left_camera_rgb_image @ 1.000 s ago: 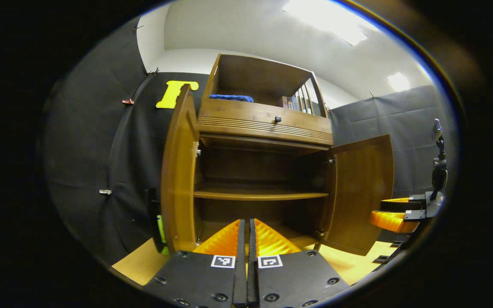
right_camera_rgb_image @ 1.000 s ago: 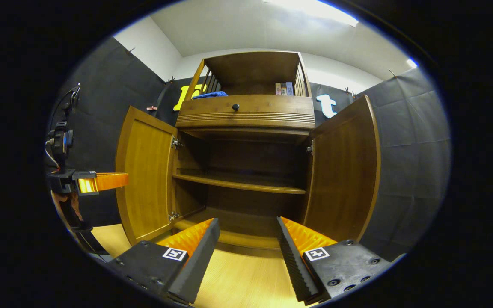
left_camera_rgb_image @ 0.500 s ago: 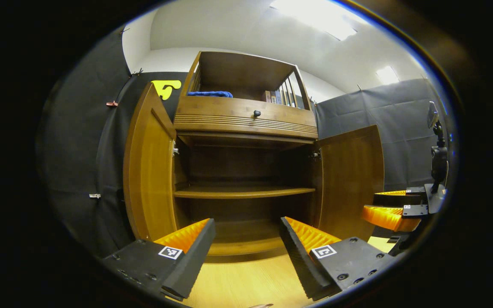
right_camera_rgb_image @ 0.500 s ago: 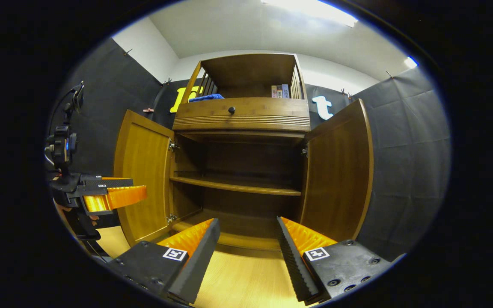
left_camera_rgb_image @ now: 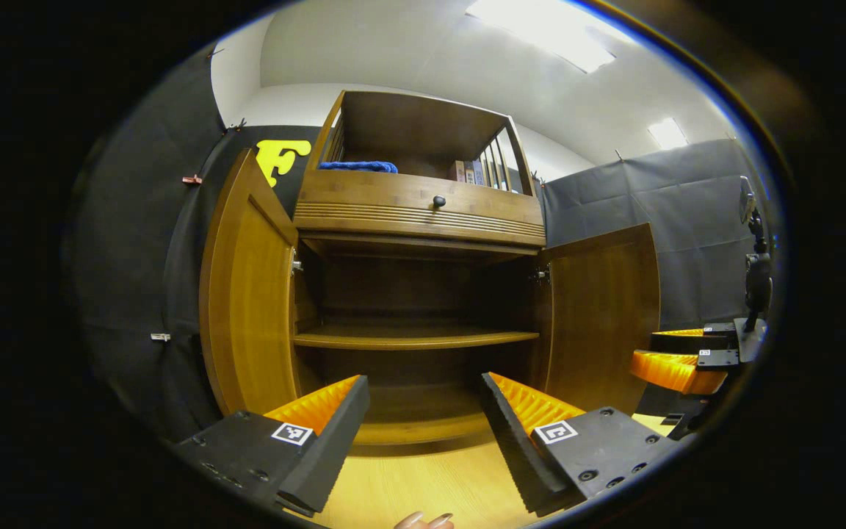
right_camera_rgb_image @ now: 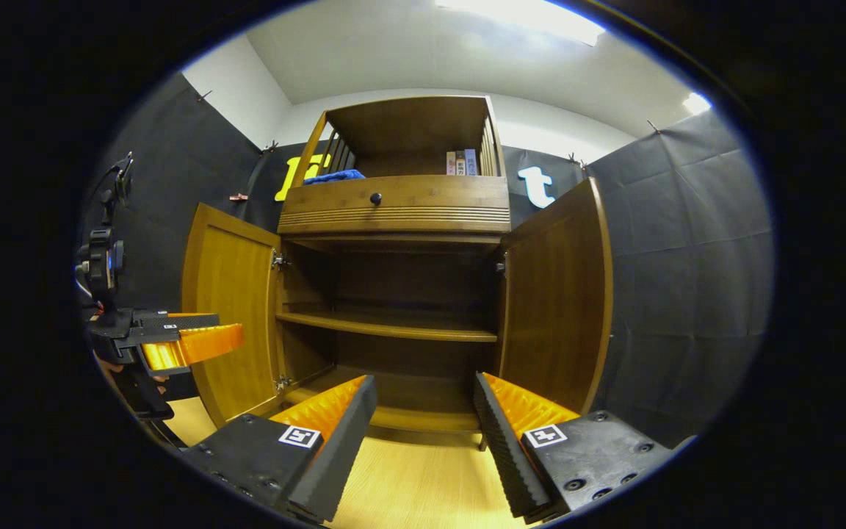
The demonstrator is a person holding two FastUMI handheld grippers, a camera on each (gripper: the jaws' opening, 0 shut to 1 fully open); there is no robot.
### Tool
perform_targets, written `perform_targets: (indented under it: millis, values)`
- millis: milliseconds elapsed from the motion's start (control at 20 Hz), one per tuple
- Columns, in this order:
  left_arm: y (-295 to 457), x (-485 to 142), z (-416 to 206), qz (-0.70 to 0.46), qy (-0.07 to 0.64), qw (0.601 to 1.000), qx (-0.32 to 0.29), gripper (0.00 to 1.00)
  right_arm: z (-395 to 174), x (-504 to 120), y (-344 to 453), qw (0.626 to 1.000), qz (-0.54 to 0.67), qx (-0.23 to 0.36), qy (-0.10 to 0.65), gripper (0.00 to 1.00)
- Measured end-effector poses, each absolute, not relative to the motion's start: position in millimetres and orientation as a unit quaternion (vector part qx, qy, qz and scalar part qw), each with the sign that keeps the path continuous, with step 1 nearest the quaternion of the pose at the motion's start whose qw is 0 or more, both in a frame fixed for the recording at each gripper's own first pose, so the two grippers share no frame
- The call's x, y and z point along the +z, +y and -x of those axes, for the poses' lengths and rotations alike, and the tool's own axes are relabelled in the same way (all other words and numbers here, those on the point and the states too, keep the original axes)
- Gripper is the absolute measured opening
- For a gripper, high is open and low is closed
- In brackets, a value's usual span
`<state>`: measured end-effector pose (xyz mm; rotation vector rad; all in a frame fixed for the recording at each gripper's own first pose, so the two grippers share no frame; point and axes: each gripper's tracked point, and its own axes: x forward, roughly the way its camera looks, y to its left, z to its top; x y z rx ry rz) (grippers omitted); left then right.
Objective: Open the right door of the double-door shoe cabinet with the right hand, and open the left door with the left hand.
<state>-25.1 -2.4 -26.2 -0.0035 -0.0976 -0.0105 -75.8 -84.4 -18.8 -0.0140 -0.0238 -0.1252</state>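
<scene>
Judging from how things lie, both steps of the task look done: the shoe cabinet (right_camera_rgb_image: 393,294) stands on the pale wooden floor (right_camera_rgb_image: 416,485) with both doors swung wide. In the right gripper view the right door (right_camera_rgb_image: 555,301) angles outward on its hinges, and the left door (right_camera_rgb_image: 228,308) is folded back the other way; in the left gripper view the same 2 doors flank the dark interior, the left door (left_camera_rgb_image: 247,294) nearer the lens.

The left hand-held gripper (left_camera_rgb_image: 423,426) is released, its 2 fingers spread with nothing between them, hovering low in front of the cabinet's bottom opening and touching neither door. The right hand-held gripper (right_camera_rgb_image: 423,426) is likewise released and empty, pointed at the middle of the cabinet, apart from the right door. Each one can also be seen at the edge of the other's view, off to the side of its own door.

What is left, in my judgement, is little — a retreat of both hands without knocking the doors back toward shut. If the doors tend to swing, a light check that they stay put would be prudent.

The cabinet is warm brown wood with a visible grain. Inside, 1 shelf (right_camera_rgb_image: 390,327) crosses the compartment, and I see no shoes on it or below it. Above the doors is a drawer with a small dark knob (right_camera_rgb_image: 375,198), and over that an open railed compartment holding a blue cloth (right_camera_rgb_image: 335,175) and a few books (right_camera_rgb_image: 461,162).
</scene>
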Motion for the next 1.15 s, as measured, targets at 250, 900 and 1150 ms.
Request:
perform_targets:
  millis: [250, 900, 1150]
  values:
    - [-12.1, -29.2, 19.3, 0.003, -0.041, 0.999, -0.012, 0.94, 79.2, -20.7, -92.1, 0.997, 0.009, -0.073, -0.013, 0.85]
    - [-18.2, -29.7, 27.2, -0.001, -0.039, 0.999, -0.013, 0.94, 81.4, -25.6, -85.2, 0.998, 0.005, -0.062, -0.008, 0.99]
    - [-15.8, -36.0, 27.2, -0.002, -0.033, 0.999, -0.015, 0.94, 79.2, -25.7, -84.4, 0.998, 0.004, -0.064, -0.008, 0.99]
